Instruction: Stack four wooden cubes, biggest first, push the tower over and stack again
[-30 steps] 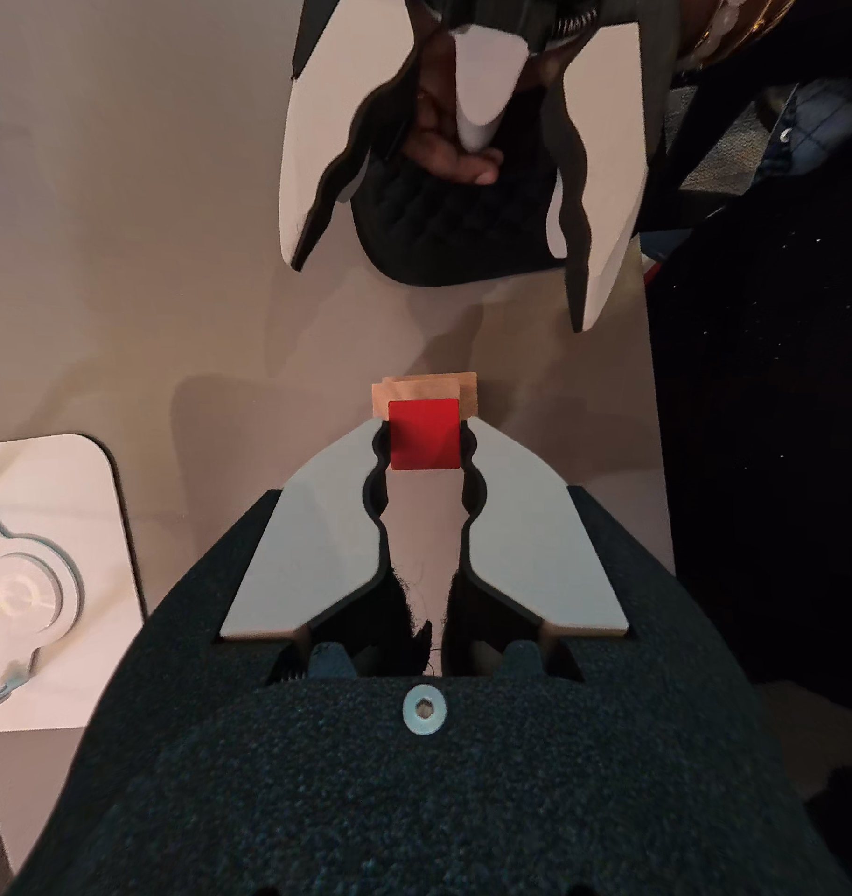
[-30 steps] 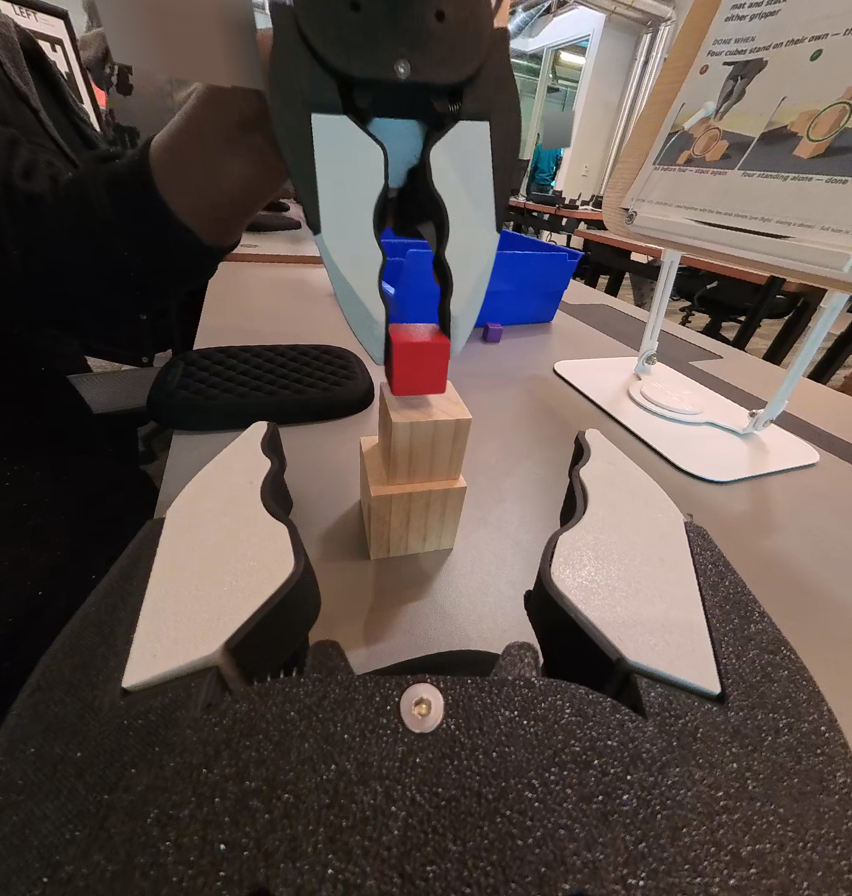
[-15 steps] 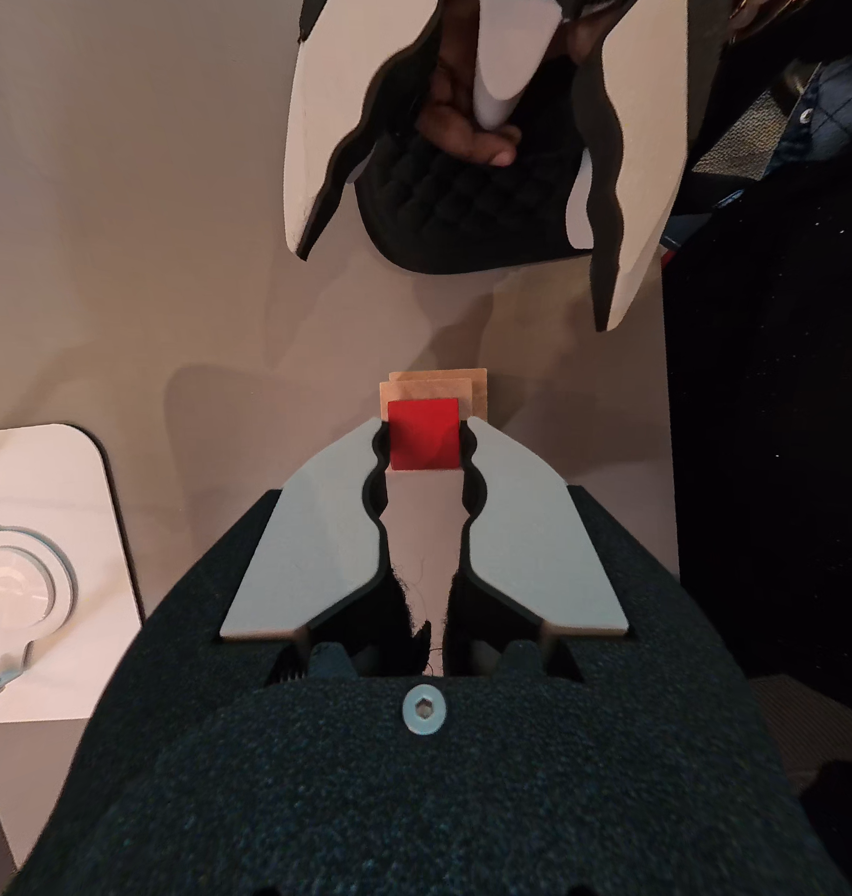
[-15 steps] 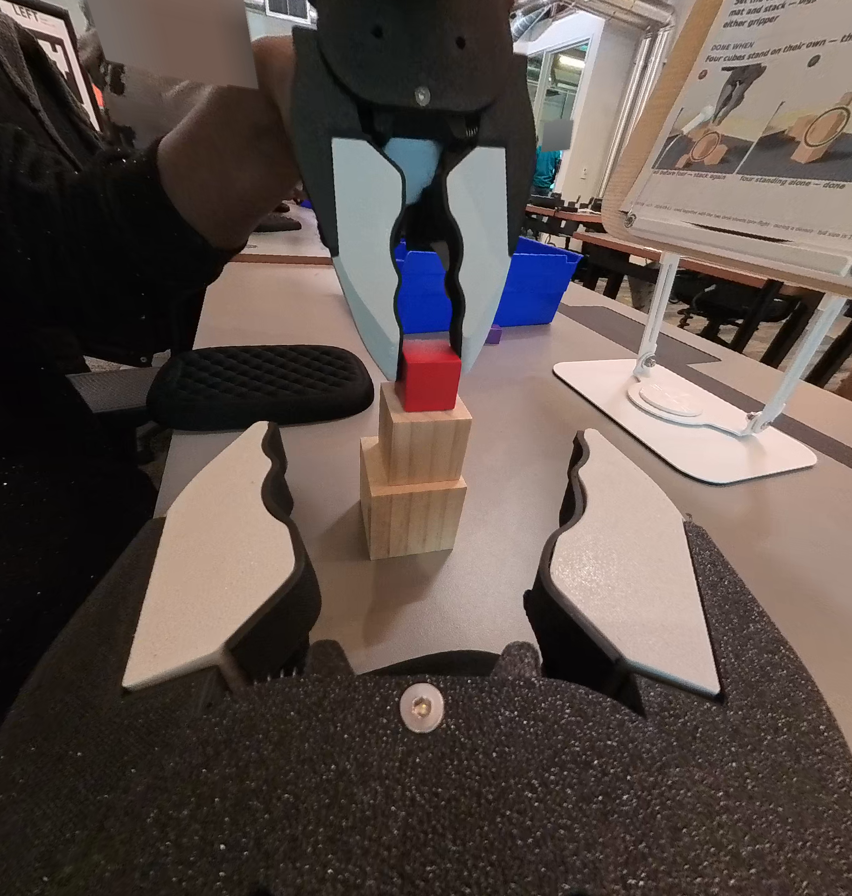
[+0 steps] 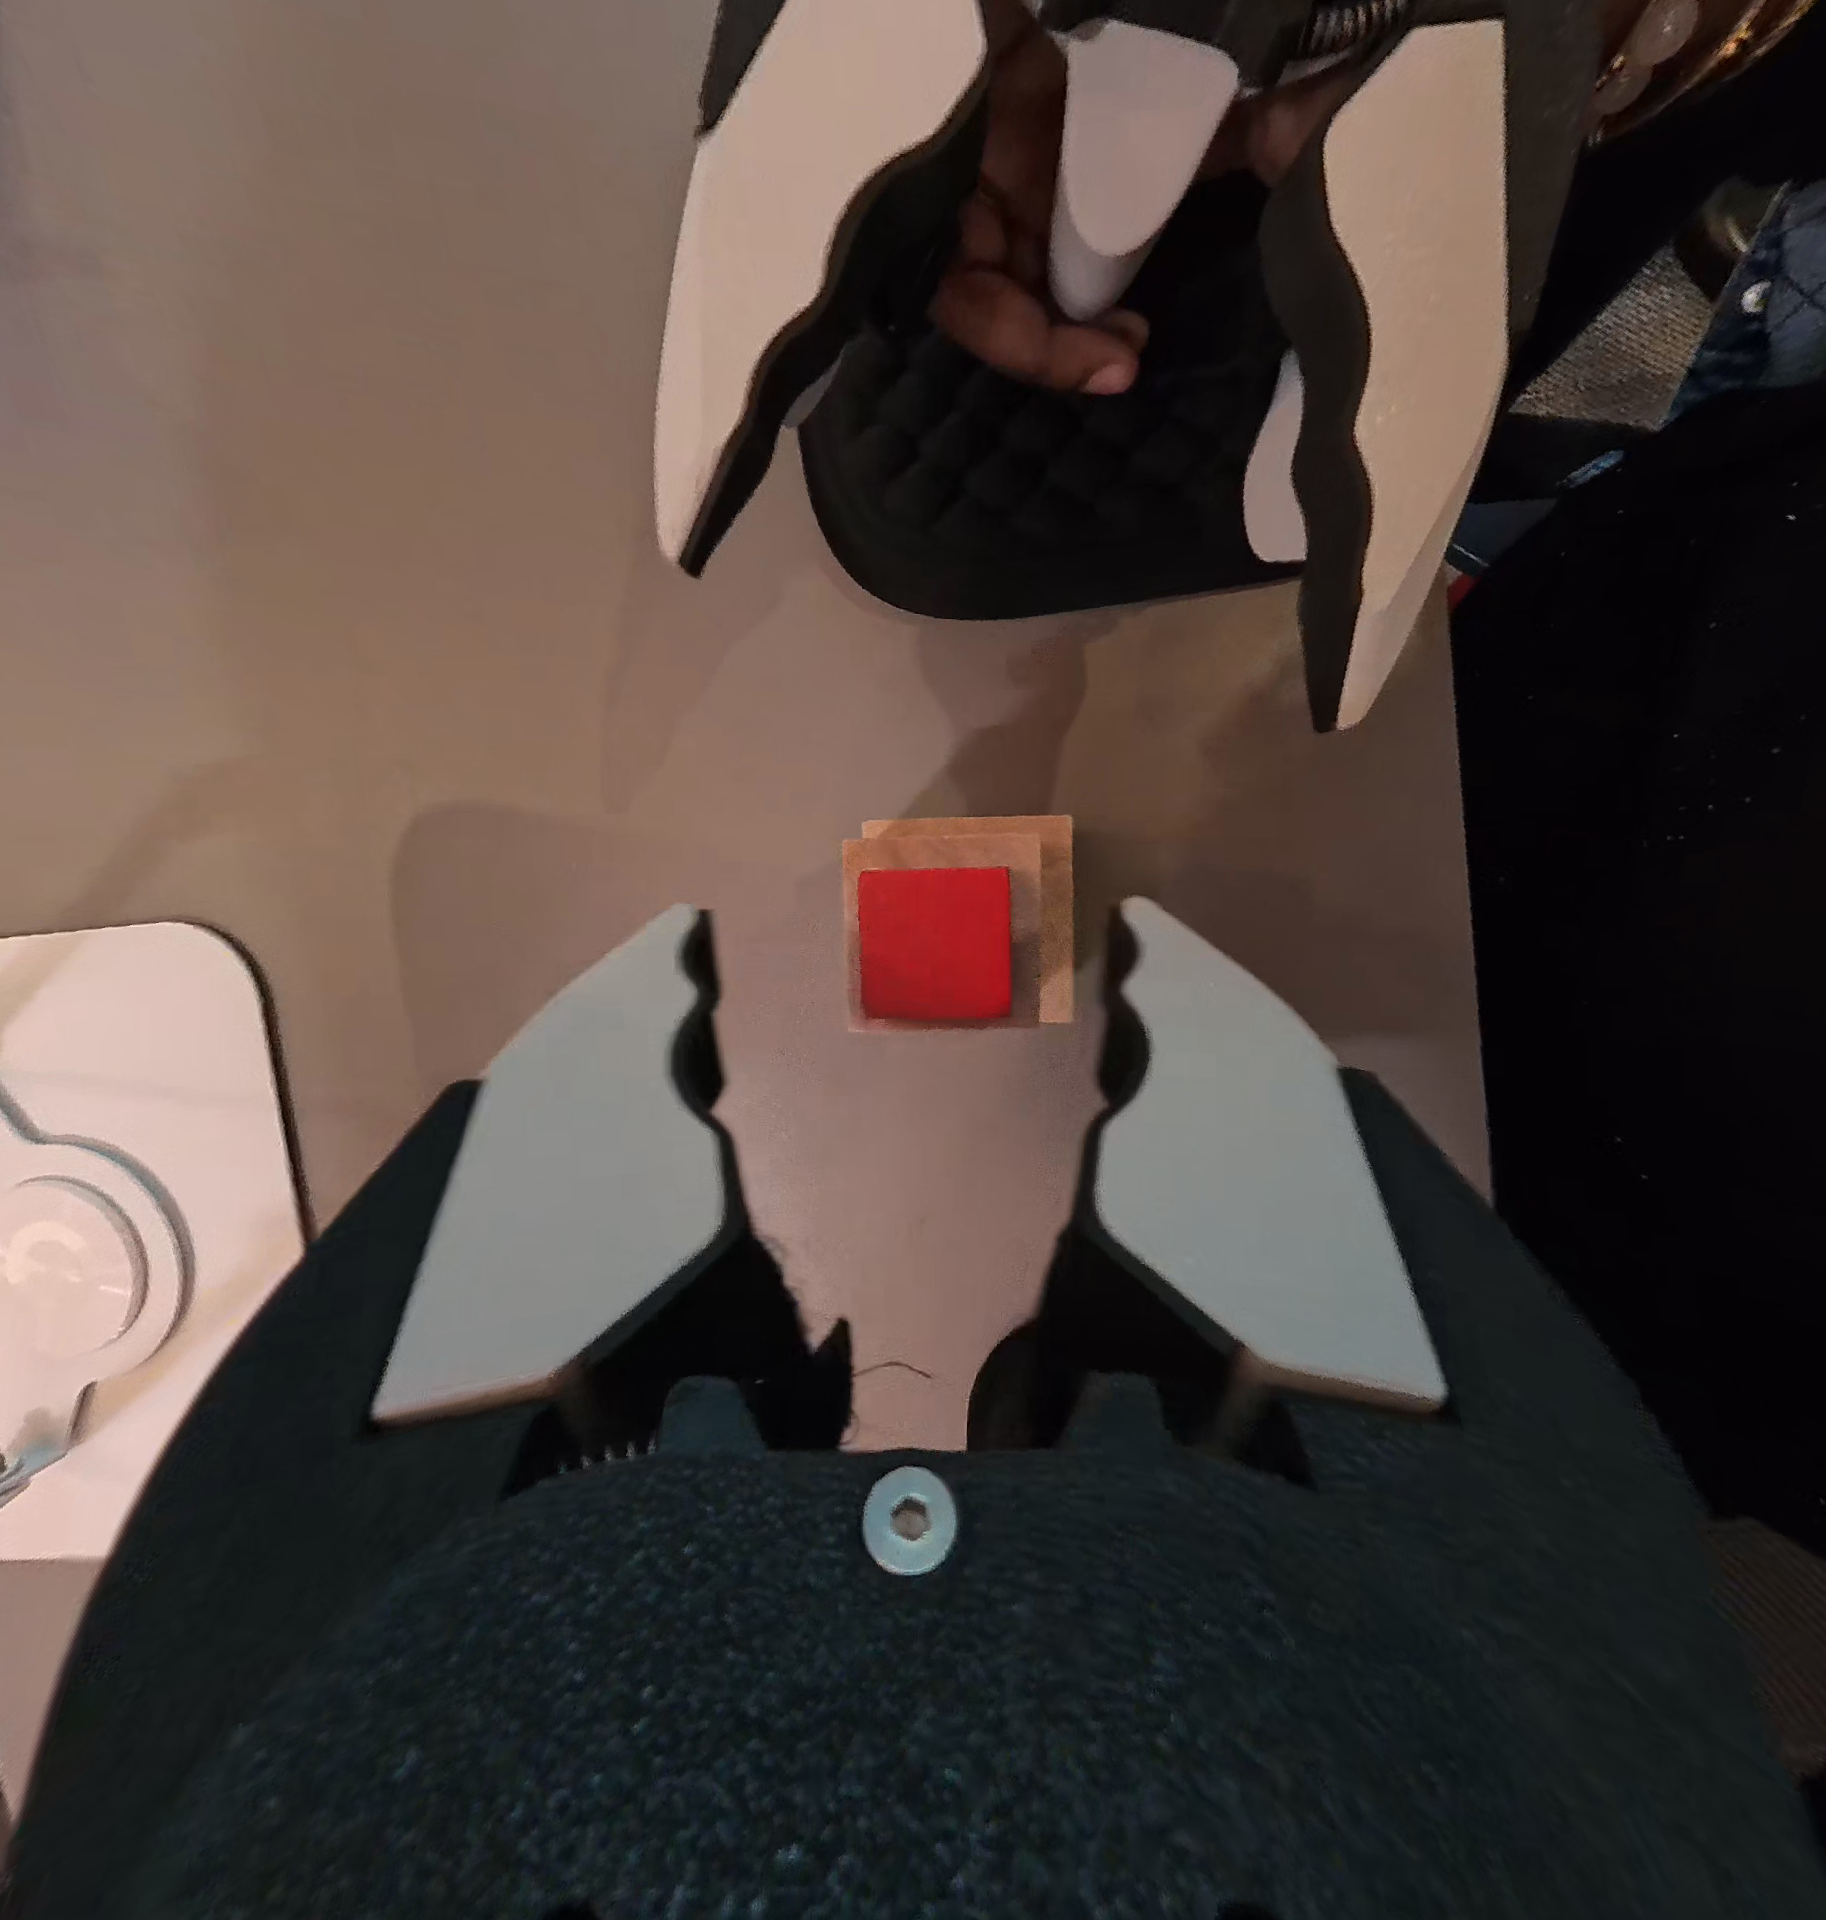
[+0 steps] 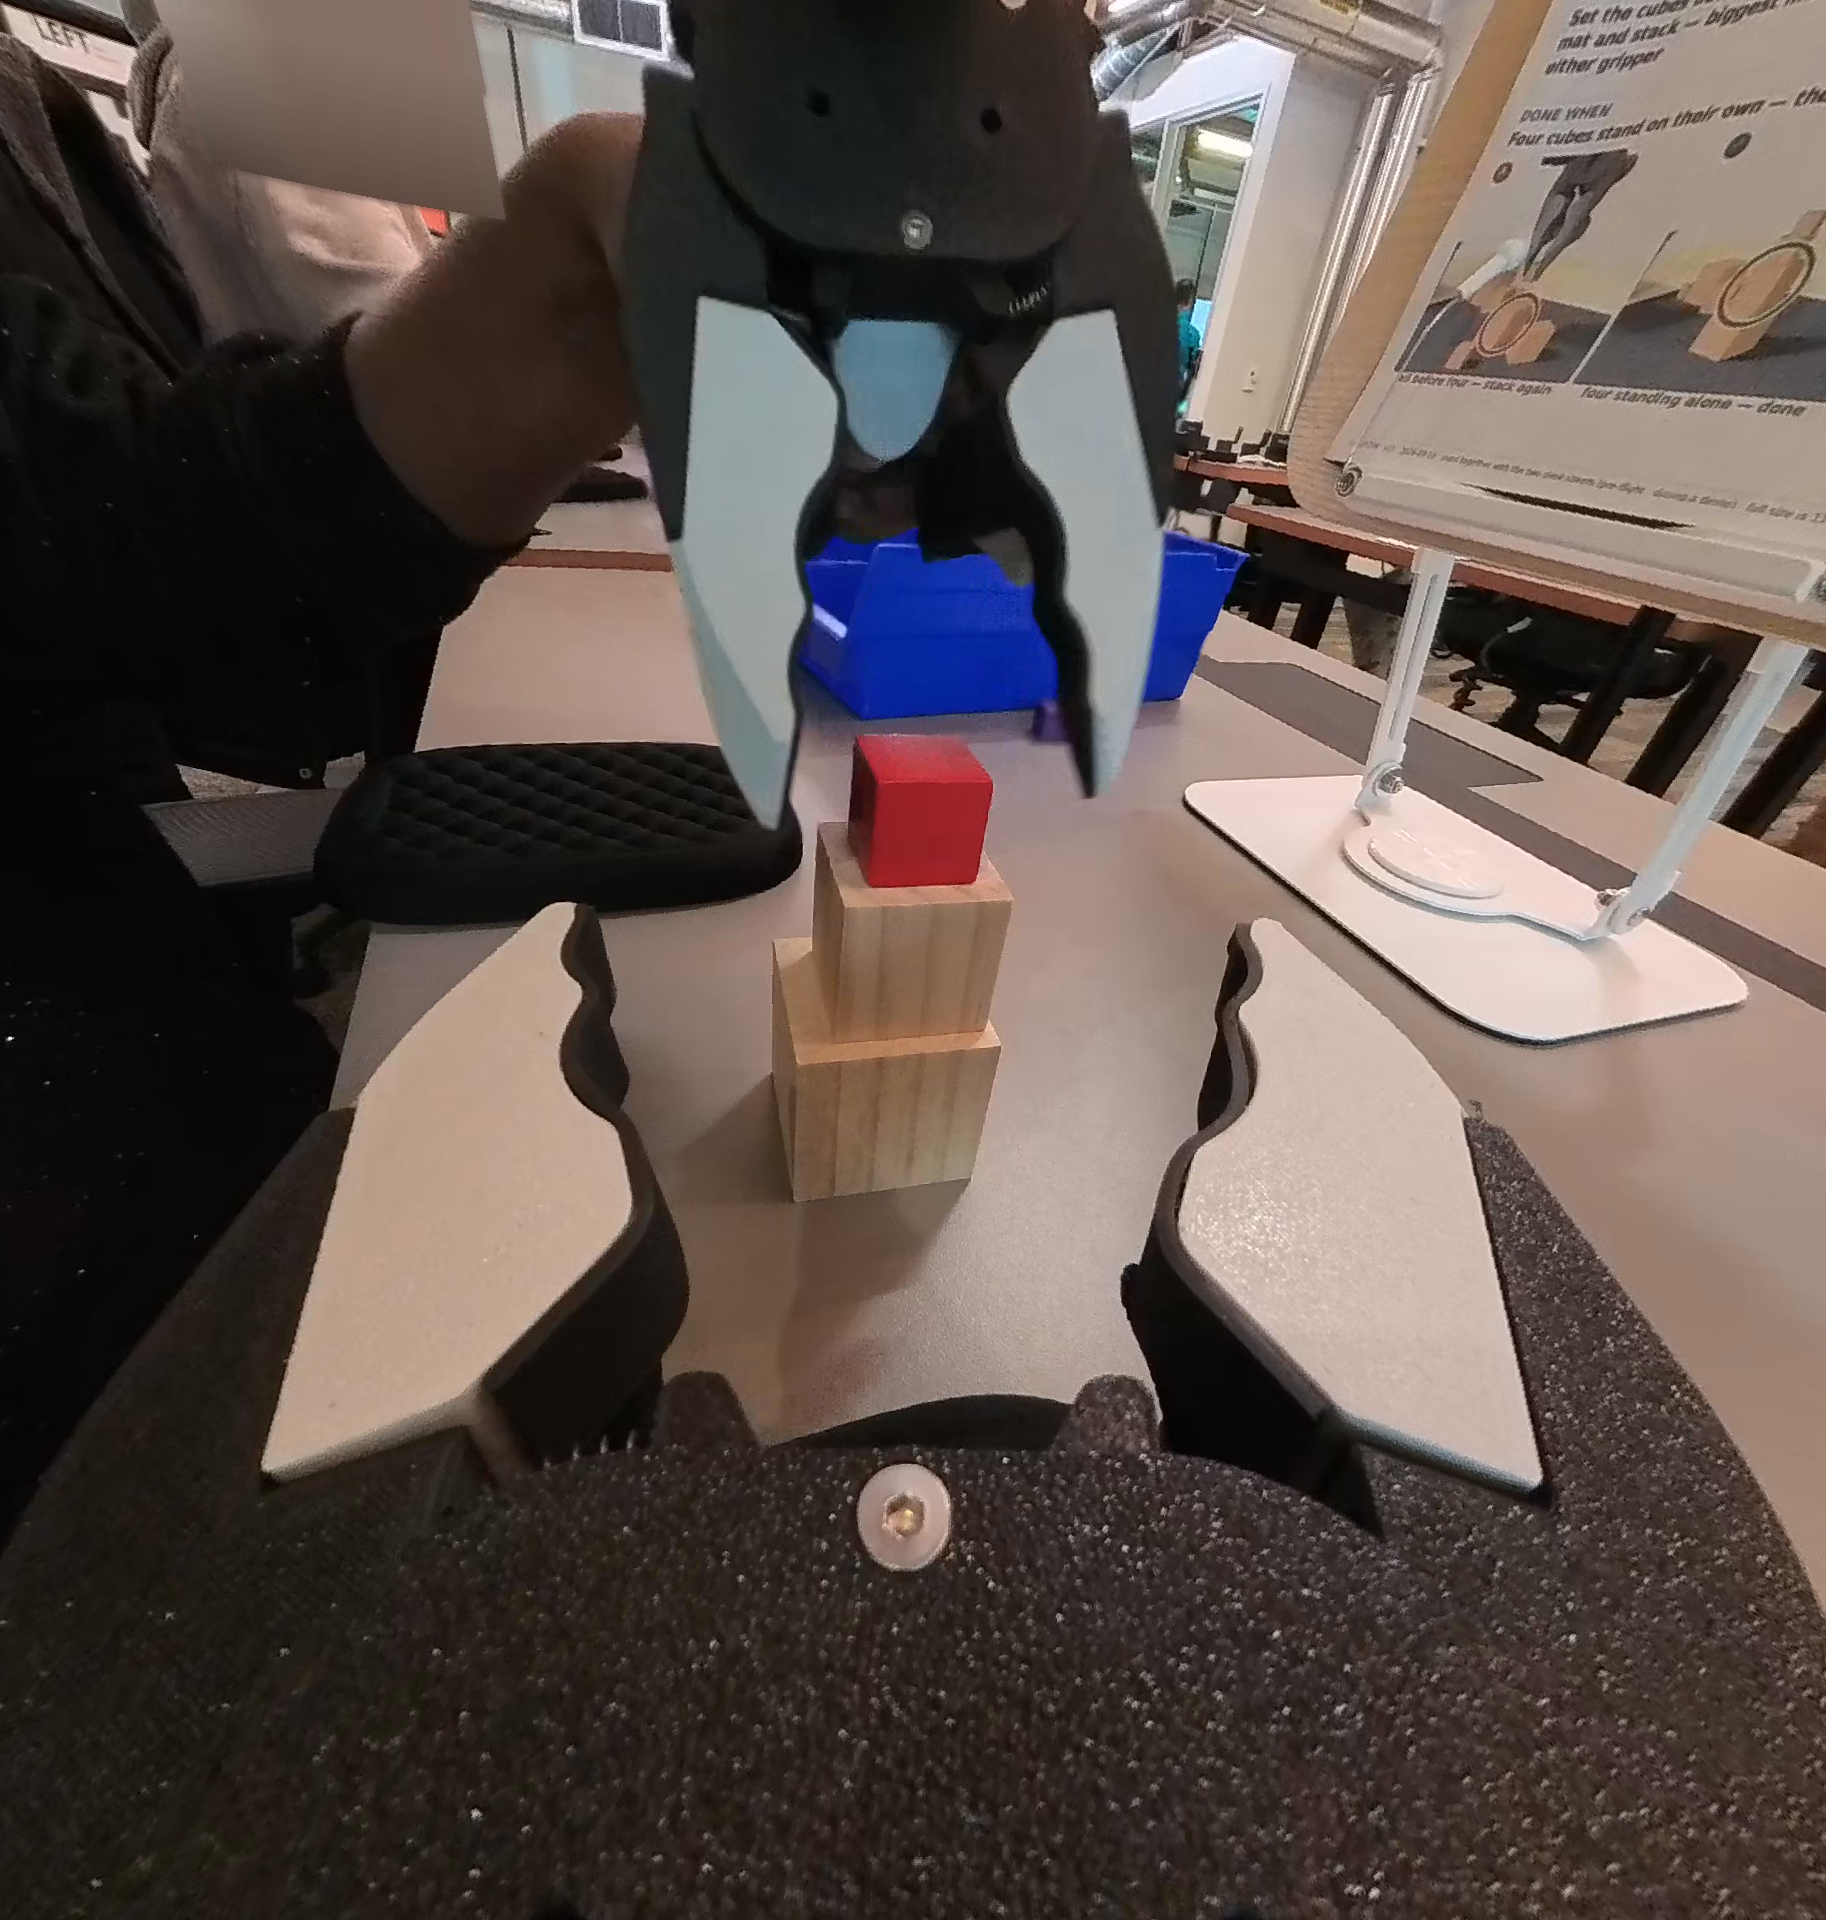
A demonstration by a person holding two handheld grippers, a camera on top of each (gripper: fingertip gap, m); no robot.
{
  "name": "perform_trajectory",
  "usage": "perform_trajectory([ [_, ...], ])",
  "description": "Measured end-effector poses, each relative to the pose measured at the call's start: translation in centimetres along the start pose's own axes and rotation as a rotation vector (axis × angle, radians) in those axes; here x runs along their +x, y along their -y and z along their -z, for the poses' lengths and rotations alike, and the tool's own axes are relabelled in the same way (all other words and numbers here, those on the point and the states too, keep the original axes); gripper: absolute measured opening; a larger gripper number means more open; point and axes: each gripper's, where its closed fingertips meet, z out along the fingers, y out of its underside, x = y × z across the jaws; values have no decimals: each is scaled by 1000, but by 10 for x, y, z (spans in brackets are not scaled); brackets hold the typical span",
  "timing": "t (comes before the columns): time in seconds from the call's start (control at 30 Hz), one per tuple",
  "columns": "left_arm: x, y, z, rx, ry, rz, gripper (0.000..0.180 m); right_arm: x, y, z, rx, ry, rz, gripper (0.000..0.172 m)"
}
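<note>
A small red cube [image 6: 921,823] sits on top of a stack of two wooden cubes: a middle one [image 6: 911,958] on a larger bottom one [image 6: 883,1112]. The stack stands on the grey table [image 6: 1148,935]. In the left wrist view I look straight down on the red cube [image 5: 935,943]. My left gripper [image 5: 909,935] is open just above it, fingers on either side with clear gaps; it also shows in the right wrist view [image 6: 930,769]. My right gripper [image 6: 914,956] is open wide and empty, low on the near side of the stack; it also shows in the left wrist view [image 5: 1002,634].
A black padded rest [image 6: 545,821] lies left of the stack. A white stand base [image 6: 1460,914] with a tilted instruction board [image 6: 1636,260] is at the right. A blue bin [image 6: 992,634] and a small purple cube [image 6: 1049,719] sit behind. The table's edge runs along the left. One gripper's finger ends stand about 5 cm off the other's.
My left gripper was shut on the red cube, lowered it onto the middle wooden cube, then opened and let it go. The cube stays on the stack. My right gripper stayed open.
</note>
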Motion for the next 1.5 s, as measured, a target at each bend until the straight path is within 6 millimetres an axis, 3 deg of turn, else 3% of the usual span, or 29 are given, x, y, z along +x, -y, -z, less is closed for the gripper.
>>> perform_trajectory([
  [0.07,-8,3,4,44,72,18,94,0,0,0,4,-1,1,109],
  [0.17,-19,1,25,170,187,99,112,1,1,0,6,-1,-5,109],
  [0.23,-33,-16,50,226,304,184,109,1,1,0,6,-1,-5,109],
  [0.37,-56,-75,109,313,440,386,80,1,0,-1,-2,-2,-4,109],
  [0.47,-80,-144,131,131,517,494,75,1,-1,-1,-7,-2,-2,109],
  [0.53,-96,-183,137,-33,533,459,70,0,-1,-1,-7,-4,1,109],
  [0.73,-124,-251,111,-476,317,162,68,0,0,0,1,-3,-1,109],
  [1.0,-152,-309,66,-668,133,56,51,1,2,1,18,2,-7,109],
  [1.13,-157,-317,56,-696,92,29,38,1,3,2,26,4,-16,109],
  [1.5,-162,-337,56,-885,36,76,33,1,3,2,24,3,-9,109],
])
